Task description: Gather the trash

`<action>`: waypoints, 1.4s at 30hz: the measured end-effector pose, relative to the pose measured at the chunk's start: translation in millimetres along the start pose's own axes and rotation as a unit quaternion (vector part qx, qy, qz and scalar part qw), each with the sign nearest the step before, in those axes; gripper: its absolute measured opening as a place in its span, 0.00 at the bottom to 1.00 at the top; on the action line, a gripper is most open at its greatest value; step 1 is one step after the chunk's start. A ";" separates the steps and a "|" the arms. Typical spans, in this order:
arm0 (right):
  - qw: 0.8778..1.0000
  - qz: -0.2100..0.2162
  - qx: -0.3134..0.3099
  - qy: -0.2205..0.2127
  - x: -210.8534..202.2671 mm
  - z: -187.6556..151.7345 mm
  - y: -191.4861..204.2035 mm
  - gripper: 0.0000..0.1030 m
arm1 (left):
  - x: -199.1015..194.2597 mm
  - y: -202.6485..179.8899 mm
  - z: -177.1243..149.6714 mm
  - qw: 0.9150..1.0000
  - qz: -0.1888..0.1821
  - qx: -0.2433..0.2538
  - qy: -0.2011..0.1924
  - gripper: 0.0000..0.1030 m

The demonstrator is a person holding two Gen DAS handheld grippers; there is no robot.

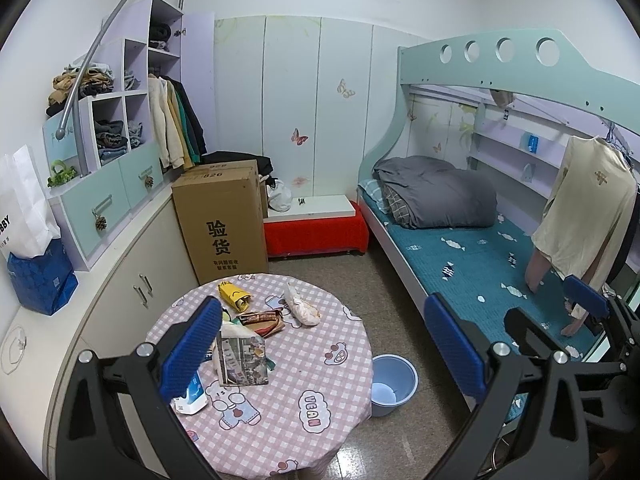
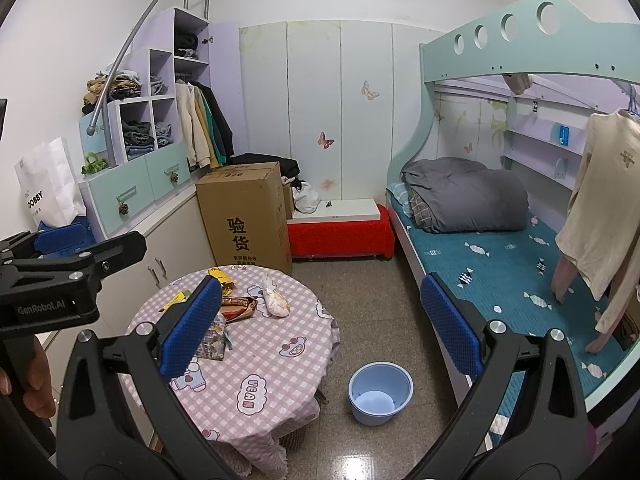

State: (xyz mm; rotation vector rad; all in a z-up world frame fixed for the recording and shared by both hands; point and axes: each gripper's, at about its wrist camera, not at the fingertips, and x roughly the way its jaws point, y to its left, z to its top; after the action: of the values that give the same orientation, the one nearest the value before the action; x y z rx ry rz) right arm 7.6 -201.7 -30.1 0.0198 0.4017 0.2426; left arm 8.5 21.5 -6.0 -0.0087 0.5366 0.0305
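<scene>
A round table with a pink checked cloth (image 1: 304, 364) (image 2: 272, 360) holds several pieces of trash: a yellow wrapper (image 1: 234, 295) (image 2: 222, 277), a brown snack wrapper (image 1: 260, 318) (image 2: 240, 307), a crumpled white-pink bag (image 1: 302, 306) (image 2: 274, 300), a printed paper box (image 1: 242, 360) (image 2: 212, 340) and a white-blue carton (image 1: 192, 396). A light blue bin (image 1: 392, 384) (image 2: 380, 392) stands on the floor right of the table. My left gripper (image 1: 324, 352) is open and empty above the table. My right gripper (image 2: 320, 328) is open and empty, above the table's right edge and floor.
A tall cardboard box (image 1: 222, 220) and a red-covered bench (image 1: 316, 232) stand behind the table. A bunk bed (image 1: 460, 248) with a grey quilt runs along the right. Cabinets and shelves (image 1: 120, 184) line the left wall. A beige shirt (image 1: 588, 208) hangs at right.
</scene>
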 end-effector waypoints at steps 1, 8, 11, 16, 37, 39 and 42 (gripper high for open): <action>1.000 0.000 0.001 0.001 0.3 0.1 0.1 0.94 | -0.1 0.1 -0.3 1.000 0.000 0.000 -0.001 0.96; 1.000 0.000 0.007 0.002 7.3 -1.2 -0.6 0.94 | 1.1 0.6 1.8 1.000 -0.001 0.002 -0.001 0.96; 1.000 0.000 0.013 0.002 7.1 -4.1 -1.2 0.94 | 2.8 1.6 2.1 1.000 0.000 0.001 -0.001 0.96; 1.000 0.000 0.016 0.002 5.2 -5.2 -2.0 0.94 | 4.1 4.9 1.1 1.000 0.000 -0.003 0.000 0.96; 0.999 0.005 0.029 0.020 6.2 1.5 21.1 0.94 | -4.8 38.6 0.9 1.000 0.004 -0.012 0.007 0.96; 0.999 0.005 0.032 0.022 7.5 1.7 24.5 0.94 | -3.3 43.7 1.2 1.000 0.003 -0.011 0.011 0.96; 0.999 0.008 0.032 0.025 9.5 2.7 29.1 0.94 | -2.5 50.8 1.1 1.000 0.003 -0.014 0.011 0.96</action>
State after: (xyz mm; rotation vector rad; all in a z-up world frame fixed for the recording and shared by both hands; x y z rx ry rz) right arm 10.5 -171.1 -29.3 0.0804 0.4597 0.2454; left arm 5.3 72.3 -3.8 -0.0355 0.5576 0.0444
